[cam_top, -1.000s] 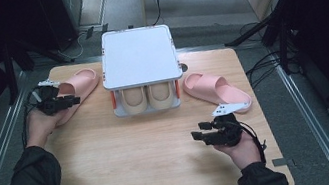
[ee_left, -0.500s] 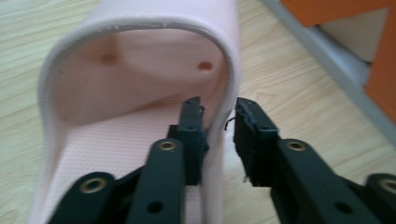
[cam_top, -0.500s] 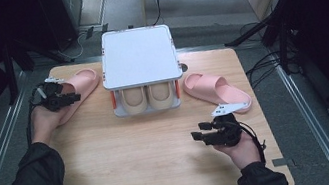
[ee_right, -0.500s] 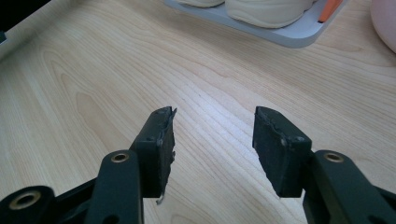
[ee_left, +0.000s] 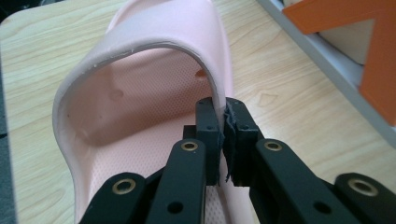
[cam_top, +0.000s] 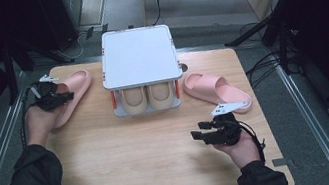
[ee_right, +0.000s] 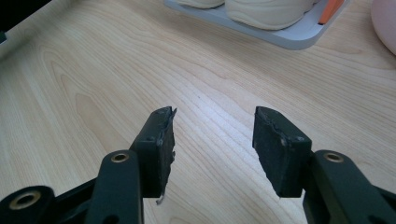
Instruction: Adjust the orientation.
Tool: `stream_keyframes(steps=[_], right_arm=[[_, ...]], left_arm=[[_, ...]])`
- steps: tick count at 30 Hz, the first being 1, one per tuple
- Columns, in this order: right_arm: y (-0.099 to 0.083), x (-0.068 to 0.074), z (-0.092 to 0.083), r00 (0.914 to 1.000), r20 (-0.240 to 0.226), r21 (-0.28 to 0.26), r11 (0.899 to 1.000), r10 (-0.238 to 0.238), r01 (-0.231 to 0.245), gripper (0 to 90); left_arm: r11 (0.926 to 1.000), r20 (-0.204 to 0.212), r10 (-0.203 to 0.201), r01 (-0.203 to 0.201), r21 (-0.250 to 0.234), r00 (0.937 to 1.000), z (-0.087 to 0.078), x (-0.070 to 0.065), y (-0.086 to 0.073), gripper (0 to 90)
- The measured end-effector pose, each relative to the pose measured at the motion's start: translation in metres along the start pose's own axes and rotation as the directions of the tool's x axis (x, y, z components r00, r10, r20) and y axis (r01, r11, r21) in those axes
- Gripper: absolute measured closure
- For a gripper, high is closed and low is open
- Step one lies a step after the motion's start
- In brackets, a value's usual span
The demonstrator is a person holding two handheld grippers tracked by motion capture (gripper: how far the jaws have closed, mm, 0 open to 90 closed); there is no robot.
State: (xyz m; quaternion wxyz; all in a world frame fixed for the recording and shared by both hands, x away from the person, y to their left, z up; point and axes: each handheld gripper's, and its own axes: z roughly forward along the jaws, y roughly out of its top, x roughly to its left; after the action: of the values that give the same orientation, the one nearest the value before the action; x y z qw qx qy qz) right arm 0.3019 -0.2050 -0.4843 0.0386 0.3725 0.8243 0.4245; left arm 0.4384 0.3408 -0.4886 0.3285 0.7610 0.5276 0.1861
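A pink slipper (cam_top: 77, 81) lies at the table's left, toe toward the back. My left gripper (cam_top: 67, 95) has just been closing, and its jaws now pinch the edge of that slipper's strap (ee_left: 187, 51). In the left gripper view the pads (ee_left: 208, 126) press on the strap's rim from both sides. A second pink slipper (cam_top: 216, 91) lies at the right. My right gripper (cam_top: 199, 135) hovers open over bare wood near the front right, and the right gripper view shows its open jaws (ee_right: 212, 135) with nothing between them.
A white two-level rack (cam_top: 138, 56) stands at the back centre with a pair of beige shoes (cam_top: 148, 97) on its lower shelf. Its orange post (ee_left: 373, 60) is close to the left slipper. The wooden table (cam_top: 139, 167) is bare in front.
My left gripper has shifted slightly onto the left slipper's strap and its jaws have closed on it. The right gripper has stayed where it was.
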Motion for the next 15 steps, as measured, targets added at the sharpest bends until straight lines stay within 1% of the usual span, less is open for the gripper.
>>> stream_keyframes(steps=[6, 8, 9, 11, 15], right_arm=[[0.003, -0.001, 0.003, 0.9999, -0.013, -0.002, 1.000, -0.003, 0.002, 48.6], [0.005, 0.000, 0.004, 0.9998, -0.018, -0.002, 1.000, -0.006, 0.006, 48.6], [0.006, 0.000, 0.005, 0.9998, -0.019, -0.002, 1.000, -0.004, 0.004, 48.6], [0.008, 0.000, 0.006, 0.9996, -0.023, -0.006, 1.000, -0.014, 0.013, 48.6], [0.012, -0.001, 0.010, 0.9993, -0.032, -0.006, 1.000, -0.021, 0.021, 48.6]], left_arm=[[0.9998, 0.027, 0.001, 0.000, -0.018, 0.9996, -0.026, -0.004, -0.001, 85.5], [0.9998, 0.029, 0.003, -0.002, -0.020, 0.9996, -0.033, -0.007, -0.003, 85.5], [0.9999, 0.030, 0.006, -0.006, -0.014, 0.9995, -0.037, -0.008, -0.004, 85.5], [1.0000, 0.030, 0.003, -0.002, -0.009, 0.9995, -0.046, -0.012, -0.008, 85.5], [0.9997, 0.038, 0.026, -0.026, -0.001, 0.9989, -0.062, -0.023, -0.015, 85.4]])
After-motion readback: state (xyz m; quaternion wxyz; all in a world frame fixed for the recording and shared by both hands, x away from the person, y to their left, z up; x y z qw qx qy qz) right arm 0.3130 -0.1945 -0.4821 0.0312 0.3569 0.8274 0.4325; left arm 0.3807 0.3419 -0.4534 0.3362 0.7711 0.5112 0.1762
